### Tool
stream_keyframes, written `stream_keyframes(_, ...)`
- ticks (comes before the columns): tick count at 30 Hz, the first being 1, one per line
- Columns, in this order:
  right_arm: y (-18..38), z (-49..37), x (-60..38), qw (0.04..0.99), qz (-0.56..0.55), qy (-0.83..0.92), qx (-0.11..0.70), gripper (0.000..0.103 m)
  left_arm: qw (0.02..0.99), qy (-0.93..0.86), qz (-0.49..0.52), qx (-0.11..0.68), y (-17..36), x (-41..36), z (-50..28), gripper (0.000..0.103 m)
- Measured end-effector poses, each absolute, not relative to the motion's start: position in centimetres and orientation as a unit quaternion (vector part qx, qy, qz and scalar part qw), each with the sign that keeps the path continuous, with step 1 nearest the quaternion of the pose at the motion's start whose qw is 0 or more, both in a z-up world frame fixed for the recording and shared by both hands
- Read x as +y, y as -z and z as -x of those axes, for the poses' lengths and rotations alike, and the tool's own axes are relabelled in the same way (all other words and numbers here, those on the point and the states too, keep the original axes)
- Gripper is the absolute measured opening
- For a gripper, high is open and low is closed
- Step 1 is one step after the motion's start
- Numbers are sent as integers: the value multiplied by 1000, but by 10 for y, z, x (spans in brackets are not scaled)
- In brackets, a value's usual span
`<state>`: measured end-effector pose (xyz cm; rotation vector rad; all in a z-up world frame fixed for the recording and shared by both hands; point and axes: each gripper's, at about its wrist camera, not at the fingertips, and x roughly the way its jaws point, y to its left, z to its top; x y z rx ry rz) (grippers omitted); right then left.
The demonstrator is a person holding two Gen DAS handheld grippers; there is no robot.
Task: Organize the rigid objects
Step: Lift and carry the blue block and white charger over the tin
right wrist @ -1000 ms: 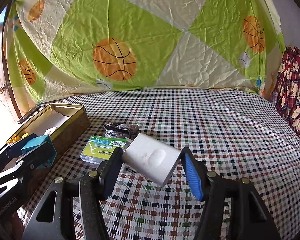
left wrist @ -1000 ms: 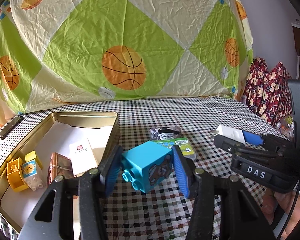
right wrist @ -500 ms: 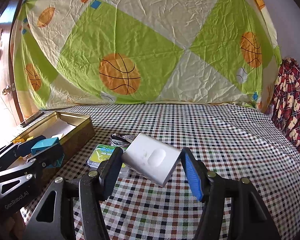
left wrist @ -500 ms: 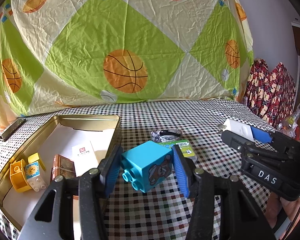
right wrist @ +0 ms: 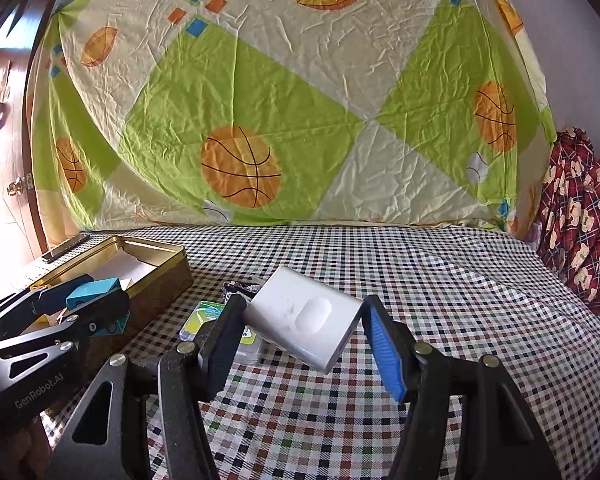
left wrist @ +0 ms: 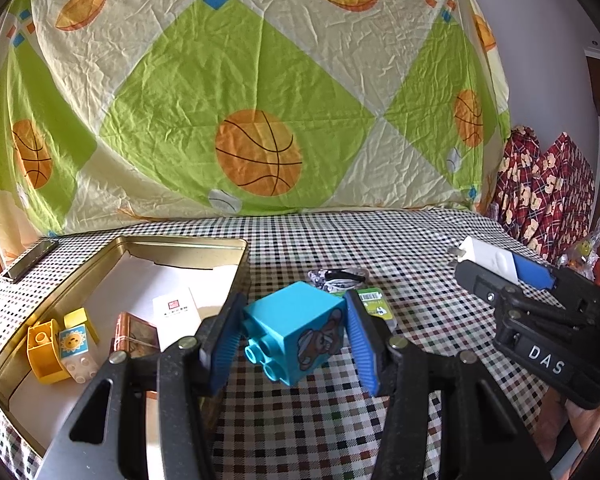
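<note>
My left gripper (left wrist: pixel 293 312) is shut on a turquoise toy brick (left wrist: pixel 296 328) with a bear picture, held in the air just right of the gold tin (left wrist: pixel 188 242). My right gripper (right wrist: pixel 304 312) is shut on a white plug adapter (right wrist: pixel 304 316), tilted between the pads above the checked tablecloth. In the left wrist view the right gripper (left wrist: pixel 500 272) and the white adapter (left wrist: pixel 484 256) show at the right. From the right wrist camera, the left gripper (right wrist: pixel 92 300) with the brick (right wrist: pixel 94 288) sits at the left, in front of the tin (right wrist: pixel 164 280).
The tin holds a yellow brick (left wrist: pixel 44 350), a sun-print brick (left wrist: pixel 74 346), a copper-brown item (left wrist: pixel 134 332) and a white card (left wrist: pixel 176 312). A green-labelled small box (right wrist: pixel 204 316) and a black bundle (left wrist: pixel 340 276) lie on the cloth. Red patterned fabric (left wrist: pixel 548 192) borders the right.
My right gripper has drifted slightly to the right with the white adapter, and its view has tilted upward. The left gripper keeps still with the brick.
</note>
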<state>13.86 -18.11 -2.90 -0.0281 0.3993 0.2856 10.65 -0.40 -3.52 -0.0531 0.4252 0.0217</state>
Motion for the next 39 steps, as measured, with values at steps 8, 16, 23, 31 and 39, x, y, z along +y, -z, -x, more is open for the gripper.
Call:
stream_keyframes(8, 26, -133, -185, 973, 10, -139, 182, 62, 980, -16, 23, 196, 34, -5, -101, 50)
stream_keyframes(16, 22, -127, -186, 977, 8, -137, 162, 62, 983, -22, 20, 182, 33, -5, -96, 50)
stream_keyframes(23, 20, -119, -190, 980, 3, -137, 145, 62, 984, -26, 20, 173, 33, -4, -93, 50)
stream_keyframes(31, 17, -109, -192, 983, 0, -136, 123, 62, 986, -29, 19, 166, 31, -5, -90, 50)
stream_keyframes(39, 15, -102, -193, 985, -3, -133, 108, 62, 986, -30, 20, 163, 31, -3, -89, 50)
